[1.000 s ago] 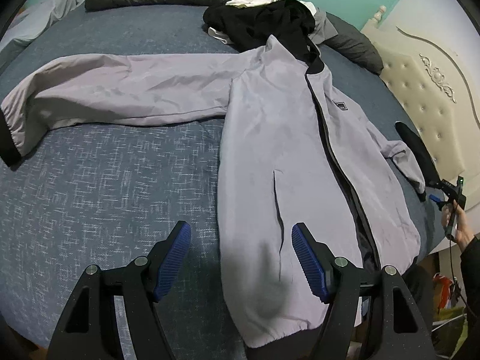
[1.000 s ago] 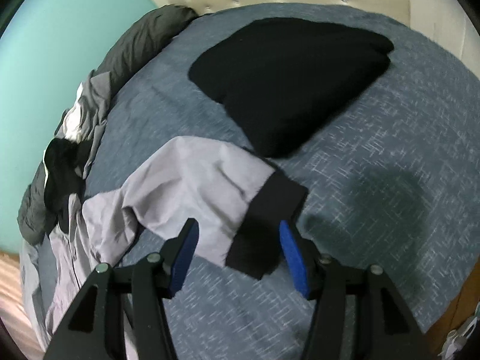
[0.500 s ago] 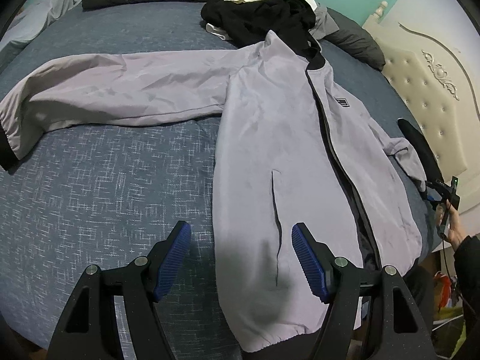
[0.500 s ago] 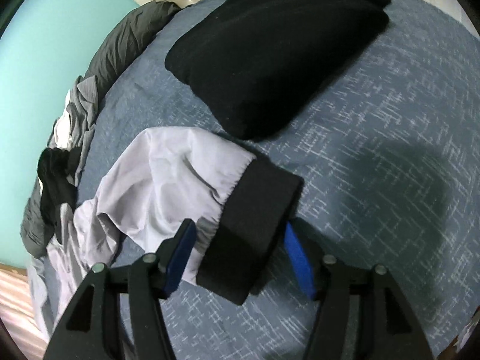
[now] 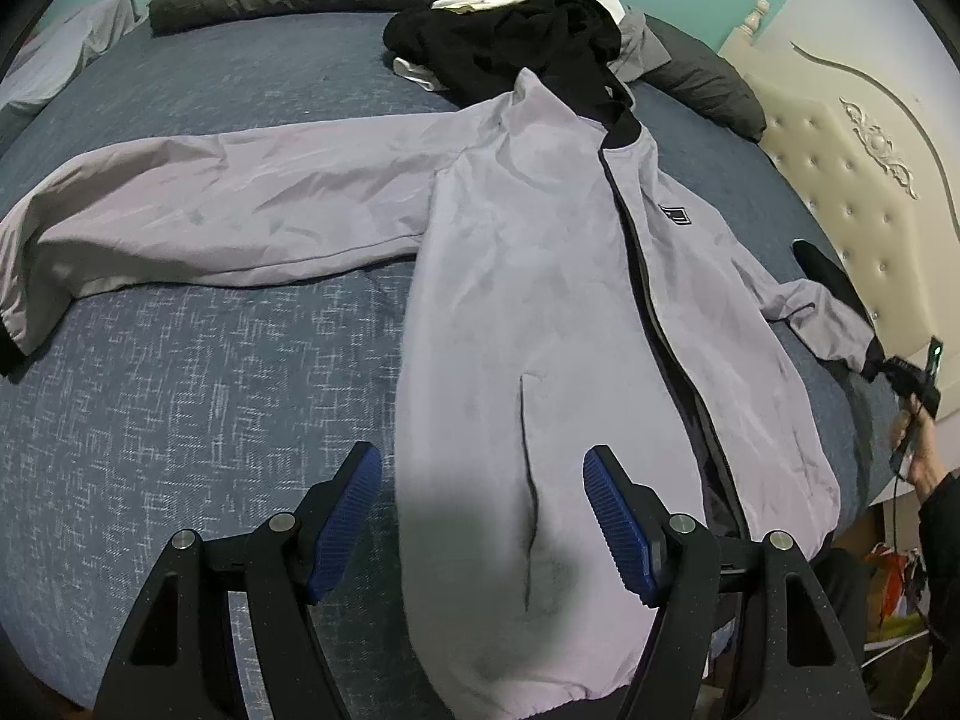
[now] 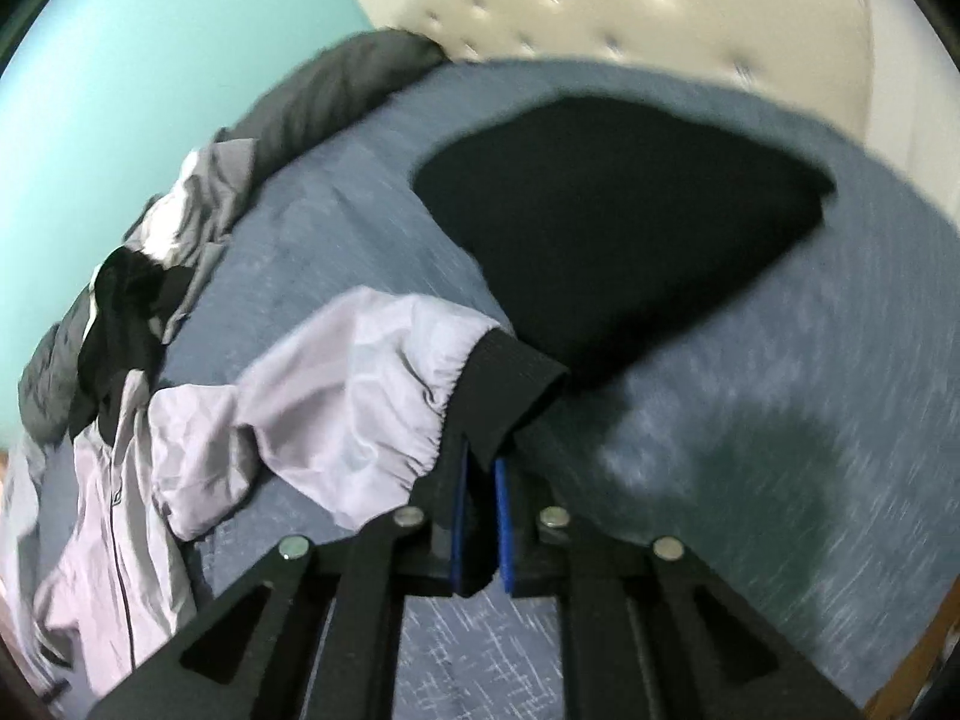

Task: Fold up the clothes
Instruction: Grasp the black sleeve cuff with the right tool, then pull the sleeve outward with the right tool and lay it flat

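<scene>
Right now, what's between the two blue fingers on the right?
The jacket's black cuff. In the right wrist view the right gripper's fingers are closing on it, lifting the sleeve off the bed.

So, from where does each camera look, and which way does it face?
Left wrist: sits on the left tool, looks down along its open blue fingers at the jacket on the bed; a hand shows at right.
Right wrist: sits on the right tool, closing on the black cuff, facing the headboard.
Shared: jacket, bed, headboard.
</scene>
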